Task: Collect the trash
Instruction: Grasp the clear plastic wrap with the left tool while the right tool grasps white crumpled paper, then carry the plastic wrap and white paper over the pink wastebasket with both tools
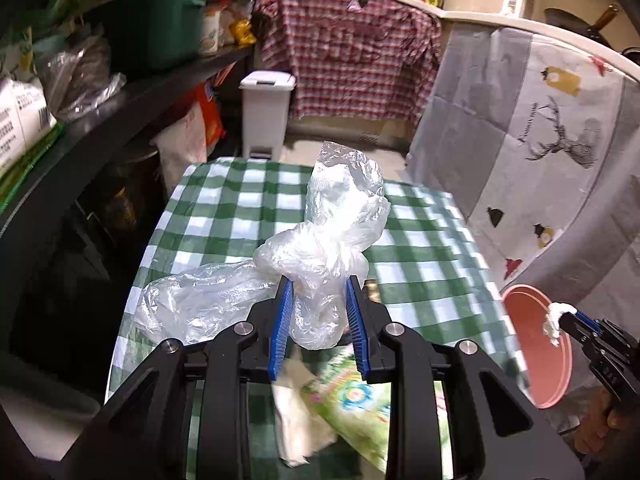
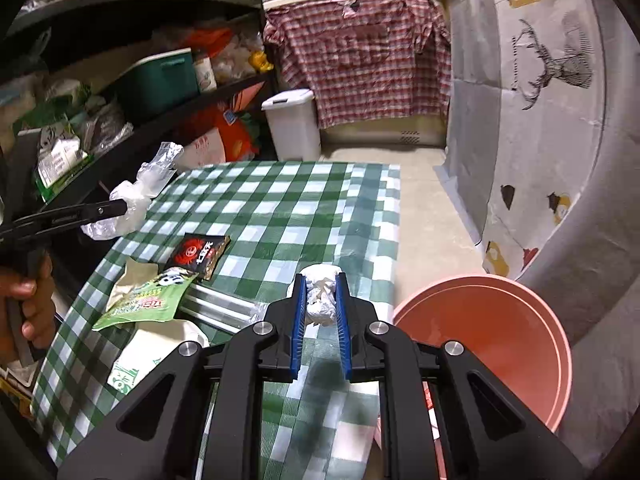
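My left gripper (image 1: 319, 285) is shut on a crumpled clear plastic bag (image 1: 320, 236), lifted above the green checked tablecloth (image 1: 224, 208); the bag (image 2: 136, 196) also shows at the left of the right wrist view. My right gripper (image 2: 321, 282) is shut on a white crumpled tissue wad (image 2: 320, 300), held near the table's right edge beside a pink bucket (image 2: 488, 344). From the left wrist view the same wad (image 1: 554, 318) hangs over the bucket (image 1: 532, 344). A green snack wrapper (image 2: 148, 300), a black sachet (image 2: 198, 254) and white paper (image 2: 156, 352) lie on the cloth.
A white pedal bin (image 2: 292, 124) stands on the floor beyond the table. Dark shelves (image 2: 132, 120) packed with goods run along the left. A red checked shirt (image 2: 360, 56) and a grey printed cloth (image 2: 520, 120) hang over the counter behind and right.
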Demonstrator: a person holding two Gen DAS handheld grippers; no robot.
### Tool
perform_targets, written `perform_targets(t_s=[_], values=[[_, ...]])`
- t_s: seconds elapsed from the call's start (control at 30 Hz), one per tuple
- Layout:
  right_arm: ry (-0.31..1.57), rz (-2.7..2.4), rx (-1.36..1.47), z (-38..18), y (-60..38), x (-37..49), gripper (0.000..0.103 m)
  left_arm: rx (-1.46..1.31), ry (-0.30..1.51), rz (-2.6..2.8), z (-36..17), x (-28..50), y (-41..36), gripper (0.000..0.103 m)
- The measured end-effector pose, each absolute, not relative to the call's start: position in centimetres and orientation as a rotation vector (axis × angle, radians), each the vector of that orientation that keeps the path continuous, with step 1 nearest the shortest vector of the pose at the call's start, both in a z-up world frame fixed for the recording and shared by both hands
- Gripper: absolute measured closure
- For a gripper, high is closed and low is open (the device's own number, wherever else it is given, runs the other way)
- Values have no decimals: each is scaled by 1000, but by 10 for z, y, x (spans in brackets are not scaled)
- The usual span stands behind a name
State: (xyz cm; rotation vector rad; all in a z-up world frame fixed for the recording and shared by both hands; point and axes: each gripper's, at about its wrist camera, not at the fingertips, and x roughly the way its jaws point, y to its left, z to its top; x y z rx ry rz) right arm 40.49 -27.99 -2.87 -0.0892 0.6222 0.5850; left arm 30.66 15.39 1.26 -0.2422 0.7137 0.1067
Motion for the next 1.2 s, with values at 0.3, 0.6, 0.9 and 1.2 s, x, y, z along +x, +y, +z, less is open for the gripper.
perform_targets(t_s=[0.3,0.6,0.9,1.2], values=[[572,542,-57,-10,-306,388,88,-221,677,76,32,286,123,76],[527,486,-38,3,-330,381,88,-247,660,36,43,273,94,76],[474,412,-25,12,-351,379,88,-219,650,-17,45,268,53,76],[445,365,-1,17,-370,382,88,-169,654,-56,41,272,25,76]])
